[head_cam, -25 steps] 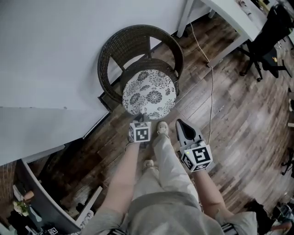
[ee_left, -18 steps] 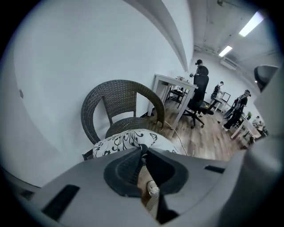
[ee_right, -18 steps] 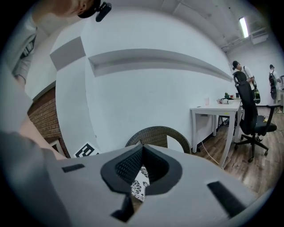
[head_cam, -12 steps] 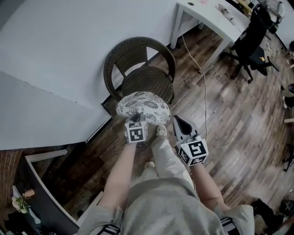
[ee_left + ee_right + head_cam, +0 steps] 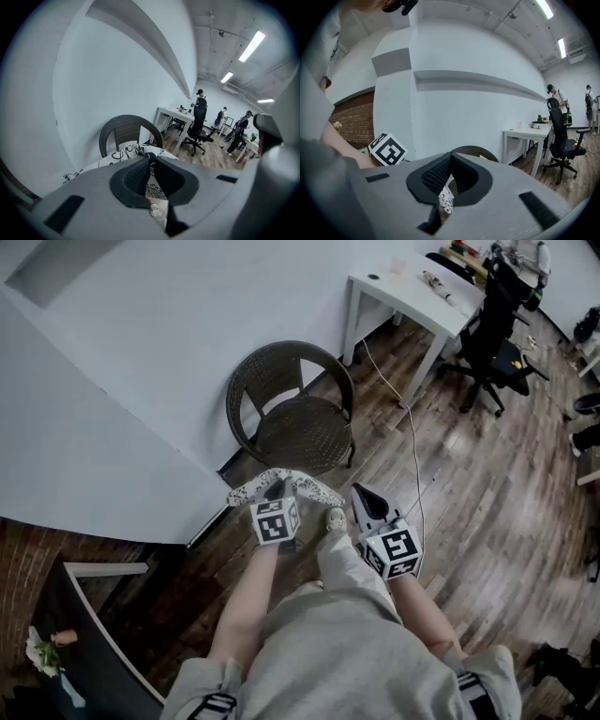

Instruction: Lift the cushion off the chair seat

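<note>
The round cushion (image 5: 314, 489), white with a dark floral print, hangs in the air in front of the dark wicker chair (image 5: 298, 423), clear of its seat. My left gripper (image 5: 278, 487) is shut on the cushion's near edge, and the fabric droops to both sides of it. In the left gripper view the cushion (image 5: 117, 155) is pinched at the tips of the left gripper (image 5: 151, 157), with the chair (image 5: 123, 130) behind. My right gripper (image 5: 362, 494) is shut and empty, just right of the cushion. In the right gripper view the right gripper (image 5: 451, 158) sits above a strip of cushion (image 5: 445, 200).
A white wall runs behind the chair. A white desk (image 5: 412, 292) and a black office chair (image 5: 487, 343) stand at the far right, with a cable (image 5: 413, 451) trailing over the wood floor. A dark shelf unit (image 5: 89, 615) is at lower left. People (image 5: 200, 101) stand in the distance.
Both grippers have risen. The cushion, lying flat on the seat a second ago, has come up with the left gripper and now droops from it, leaving the wicker seat bare.
</note>
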`<state>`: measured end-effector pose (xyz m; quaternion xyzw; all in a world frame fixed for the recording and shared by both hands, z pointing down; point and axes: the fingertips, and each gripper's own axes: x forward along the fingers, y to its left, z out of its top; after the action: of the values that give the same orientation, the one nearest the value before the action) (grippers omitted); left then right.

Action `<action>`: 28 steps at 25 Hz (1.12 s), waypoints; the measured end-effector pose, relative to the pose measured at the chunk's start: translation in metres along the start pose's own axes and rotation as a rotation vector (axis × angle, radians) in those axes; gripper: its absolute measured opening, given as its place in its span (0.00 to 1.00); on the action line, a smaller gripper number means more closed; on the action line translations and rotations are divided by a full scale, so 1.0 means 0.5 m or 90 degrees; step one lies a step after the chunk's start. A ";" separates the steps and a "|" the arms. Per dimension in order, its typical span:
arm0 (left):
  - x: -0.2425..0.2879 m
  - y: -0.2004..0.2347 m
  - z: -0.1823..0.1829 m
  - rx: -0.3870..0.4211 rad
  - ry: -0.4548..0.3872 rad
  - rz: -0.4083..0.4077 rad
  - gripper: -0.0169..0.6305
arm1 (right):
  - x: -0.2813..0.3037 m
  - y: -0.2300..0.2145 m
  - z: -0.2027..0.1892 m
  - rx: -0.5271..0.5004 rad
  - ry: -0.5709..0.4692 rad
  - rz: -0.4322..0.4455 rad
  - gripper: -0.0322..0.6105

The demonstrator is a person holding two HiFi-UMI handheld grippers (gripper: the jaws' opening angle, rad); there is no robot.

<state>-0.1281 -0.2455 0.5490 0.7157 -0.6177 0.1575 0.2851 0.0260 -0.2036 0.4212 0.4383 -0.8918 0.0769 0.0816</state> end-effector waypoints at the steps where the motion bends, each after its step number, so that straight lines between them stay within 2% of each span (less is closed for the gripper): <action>1: -0.024 0.000 0.004 -0.004 -0.008 -0.001 0.06 | -0.014 0.012 0.004 -0.003 -0.002 -0.001 0.04; 5: -0.110 0.000 0.018 -0.017 -0.046 -0.007 0.06 | -0.062 0.055 0.004 -0.014 -0.002 -0.003 0.04; 14: -0.266 -0.008 0.041 -0.001 -0.102 -0.036 0.06 | -0.134 0.135 0.021 -0.026 -0.010 -0.006 0.04; 28: -0.397 -0.041 0.083 -0.006 -0.160 -0.071 0.06 | -0.184 0.170 0.034 -0.024 -0.037 -0.009 0.04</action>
<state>-0.1506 -0.1112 0.3973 0.7616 -0.6088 0.0476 0.2169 0.0127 -0.0851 0.3792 0.4452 -0.8919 0.0469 0.0642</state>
